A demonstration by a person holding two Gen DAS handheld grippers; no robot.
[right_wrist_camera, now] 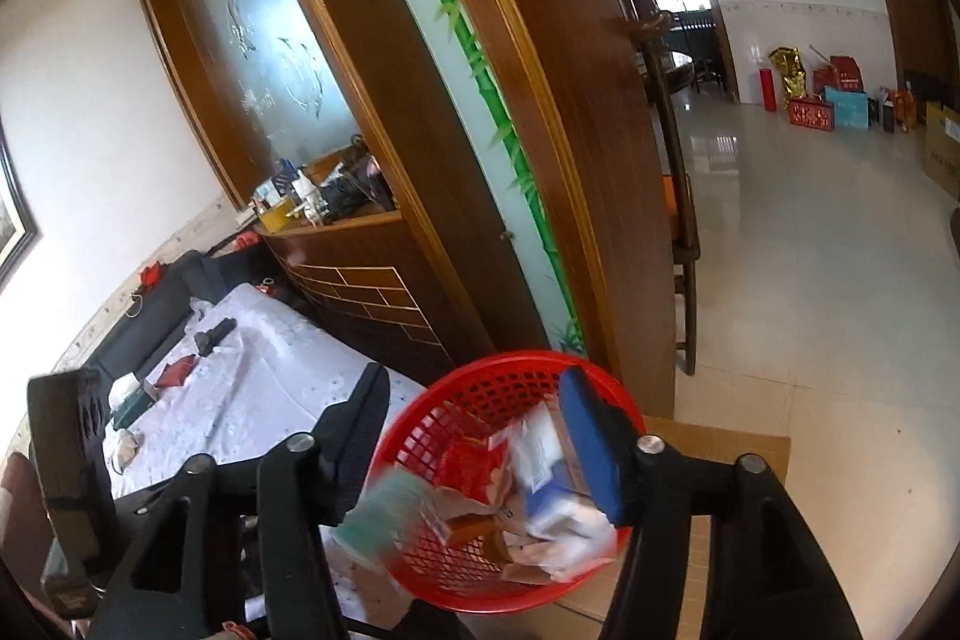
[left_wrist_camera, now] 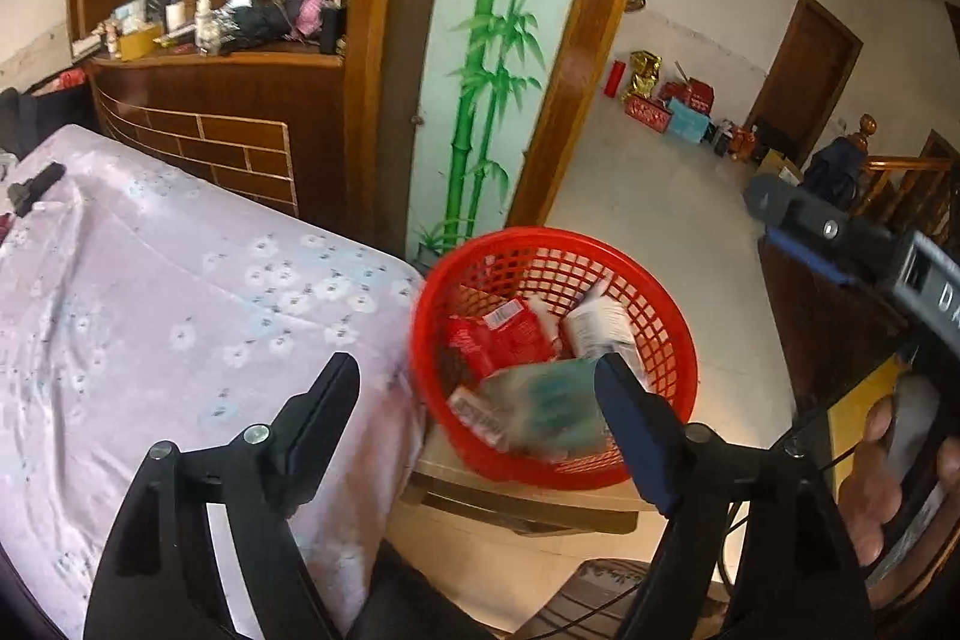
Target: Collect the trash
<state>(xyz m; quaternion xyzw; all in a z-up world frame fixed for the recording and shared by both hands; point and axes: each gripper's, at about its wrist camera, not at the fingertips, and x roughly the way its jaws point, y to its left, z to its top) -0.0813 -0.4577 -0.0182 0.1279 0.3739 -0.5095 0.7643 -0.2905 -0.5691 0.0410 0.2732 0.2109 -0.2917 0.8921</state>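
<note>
Both grippers over the trash basket, jaws apart

The round red plastic lattice basket (left_wrist_camera: 660, 316) sits beside the flowery bedsheet (left_wrist_camera: 150, 292), full of crinkly wrappers. Left gripper (left_wrist_camera: 480, 388) is spread wide, a blurred teal packet (left_wrist_camera: 540, 400) loose between its fingers; right gripper (right_wrist_camera: 474, 406) gapes too, gripping nothing, above the basket.

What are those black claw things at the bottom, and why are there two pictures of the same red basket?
Each black claw is a hand-held grabber with two fingers, and a person holds one in each hand. A small camera rides on each, so you get two pictures: one from the left gripper and one from the right gripper. Both are open and hold nothing. The red basket already has wrappers and packets inside, and a blurry green packet looks to be dropping in. Beside it is a flowery cloth with more bits lying further back.
</note>
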